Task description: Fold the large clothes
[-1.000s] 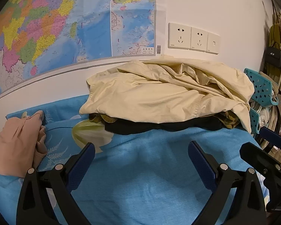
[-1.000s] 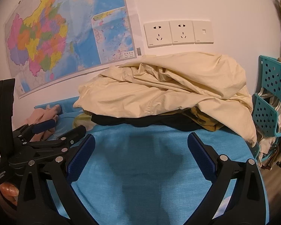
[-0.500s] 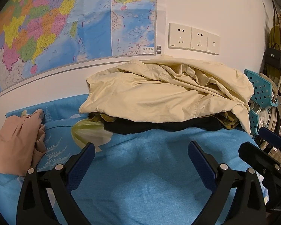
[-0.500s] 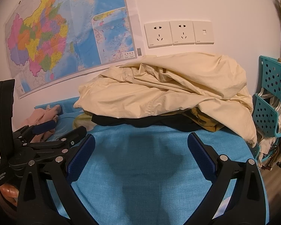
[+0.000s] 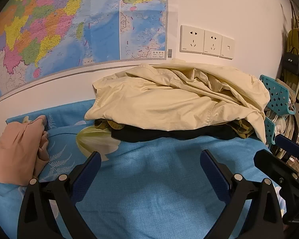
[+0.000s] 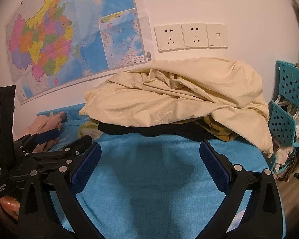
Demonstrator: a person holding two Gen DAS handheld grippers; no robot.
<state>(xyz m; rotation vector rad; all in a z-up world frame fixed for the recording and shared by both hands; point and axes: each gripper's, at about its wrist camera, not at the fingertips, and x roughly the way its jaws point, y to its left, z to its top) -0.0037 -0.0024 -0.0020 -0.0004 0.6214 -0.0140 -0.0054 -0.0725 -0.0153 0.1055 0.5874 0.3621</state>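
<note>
Clothes are lying in a heap at the far side of the blue sheet [image 5: 149, 179], against the wall — a cream garment [image 5: 175, 101] is draping over a black garment [image 5: 169, 134] and an olive one [image 5: 241, 129]. Going from the left, a peach garment [image 5: 16, 149] is sitting crumpled at the sheet's left edge, below the map [image 5: 69, 25]. The left tool [image 5: 149, 171] is hovering level over bare sheet, pointing at the heap, its blue-padded fingers [image 5: 85, 173] spread wide and gripping nothing. In the right wrist view a fingertip of the person's hand [image 6: 9, 204] is showing under that tool's handle. Just beside it, the right tool [image 6: 149, 163] is hovering at the same height, likewise released, fingers wide apart and touching nothing — the heap is lying just beyond its tips. Farther right, the sockets [image 6: 191, 36] are sitting above the heap, and a teal rack [image 6: 289, 103] is standing beside the bed.
</note>
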